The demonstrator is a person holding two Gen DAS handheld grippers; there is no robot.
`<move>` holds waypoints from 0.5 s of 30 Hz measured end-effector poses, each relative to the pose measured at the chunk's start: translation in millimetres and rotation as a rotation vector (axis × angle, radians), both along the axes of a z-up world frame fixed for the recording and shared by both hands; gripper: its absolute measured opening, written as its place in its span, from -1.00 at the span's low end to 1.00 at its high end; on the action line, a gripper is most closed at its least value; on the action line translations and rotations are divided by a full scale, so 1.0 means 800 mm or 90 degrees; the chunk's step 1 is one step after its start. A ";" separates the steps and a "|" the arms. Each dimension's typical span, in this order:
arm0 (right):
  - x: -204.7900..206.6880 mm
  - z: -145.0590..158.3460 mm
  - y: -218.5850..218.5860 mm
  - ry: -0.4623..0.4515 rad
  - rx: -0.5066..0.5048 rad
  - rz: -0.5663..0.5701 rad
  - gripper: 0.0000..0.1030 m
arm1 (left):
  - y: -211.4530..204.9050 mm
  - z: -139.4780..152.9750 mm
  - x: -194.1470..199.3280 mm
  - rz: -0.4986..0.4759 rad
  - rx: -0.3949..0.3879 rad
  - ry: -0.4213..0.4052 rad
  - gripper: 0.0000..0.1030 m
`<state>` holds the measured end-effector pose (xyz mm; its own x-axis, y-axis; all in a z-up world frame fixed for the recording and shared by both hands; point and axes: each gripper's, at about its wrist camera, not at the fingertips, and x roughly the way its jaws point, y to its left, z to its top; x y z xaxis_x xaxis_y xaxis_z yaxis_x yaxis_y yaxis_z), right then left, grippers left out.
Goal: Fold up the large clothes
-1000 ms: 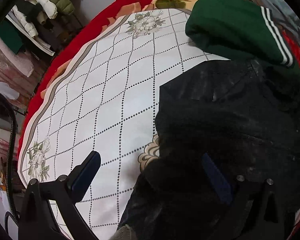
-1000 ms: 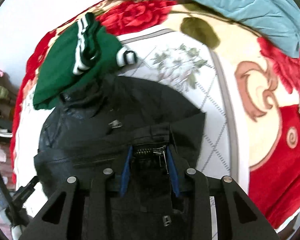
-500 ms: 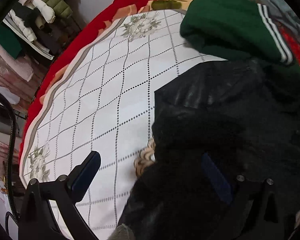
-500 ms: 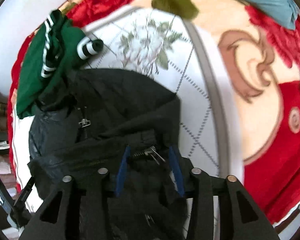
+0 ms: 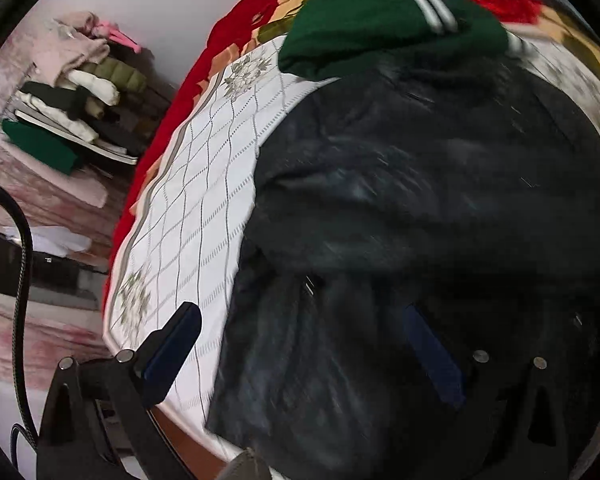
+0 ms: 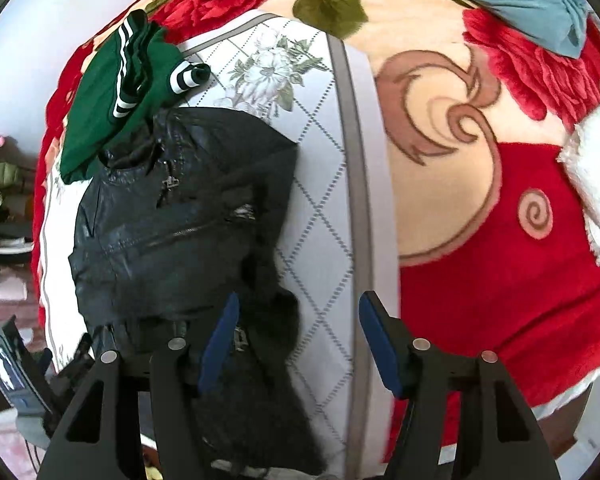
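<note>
The right tool (image 6: 296, 340) hangs with its blue pads wide apart and nothing between them, its left finger over the edge of the black jacket (image 6: 180, 216), which lies folded on the white quilted cover (image 6: 324, 208) of the bed. The left tool (image 5: 300, 352) is also spread wide above the jacket's lower part, gripping nothing. A green striped garment (image 6: 112, 92) lies at the jacket's eleven o'clock, touching its collar.
</note>
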<state>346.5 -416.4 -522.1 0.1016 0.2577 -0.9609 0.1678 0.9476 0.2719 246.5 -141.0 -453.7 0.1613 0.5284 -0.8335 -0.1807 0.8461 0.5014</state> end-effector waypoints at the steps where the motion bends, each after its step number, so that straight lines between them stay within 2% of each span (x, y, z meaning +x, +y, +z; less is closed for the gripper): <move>1: 0.000 -0.004 -0.007 0.001 0.003 0.010 0.25 | -0.018 0.002 -0.009 0.000 0.010 0.004 1.00; 4: 0.004 -0.017 -0.039 0.023 0.022 0.043 0.25 | -0.095 0.003 -0.043 0.003 0.046 0.032 1.00; 7: 0.011 -0.014 -0.067 0.015 0.020 0.098 0.25 | -0.154 -0.007 -0.065 -0.002 0.062 0.061 1.00; 12: 0.026 -0.021 -0.105 0.012 0.007 0.163 0.25 | -0.247 -0.052 -0.090 -0.016 0.048 0.118 1.00; 14: 0.030 -0.030 -0.115 0.018 0.000 0.179 0.25 | -0.266 -0.068 -0.092 -0.025 0.054 0.130 1.00; 15: 0.032 -0.036 -0.120 0.023 -0.002 0.187 0.25 | -0.279 -0.084 -0.093 -0.036 0.075 0.139 1.00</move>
